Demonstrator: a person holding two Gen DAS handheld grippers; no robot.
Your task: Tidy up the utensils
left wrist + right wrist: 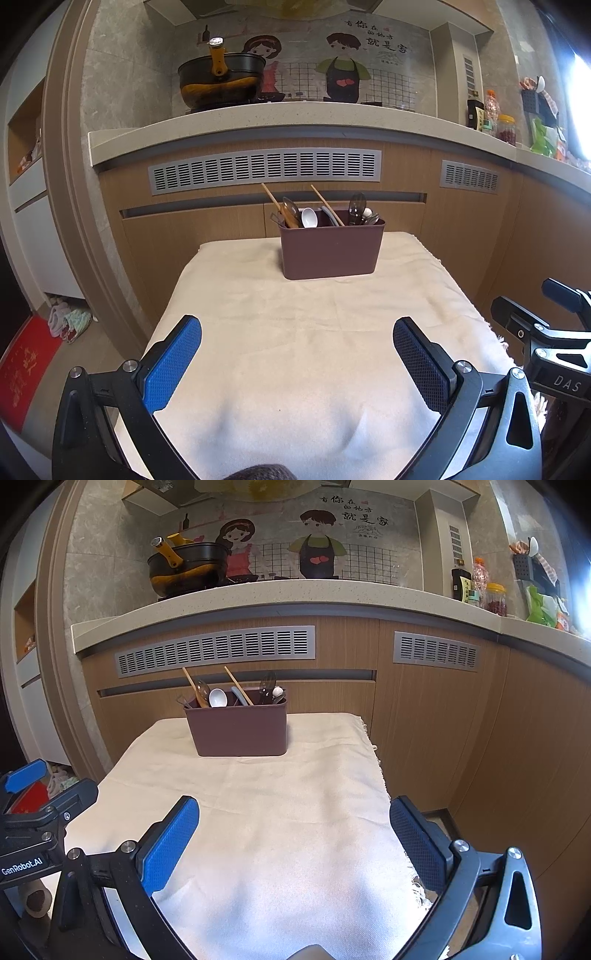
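Over at the far end of the little cloth-covered table sits the brown utensil caddy, pushed up close to the cabinet front, probably so the near half stays free for sorting. Everything looks loaded into it already: two wooden chopsticks leaning left, a white ceramic spoon, and some dark spoons and forks bunched at the right end. I don't see any utensils lying loose on the cloth.

Both tools are held back at the near edge, well apart from the caddy. Left gripper has its blue pads spread wide with nothing between them, and so does the right gripper. My guess is this is either the very start or the very end, can't say which.
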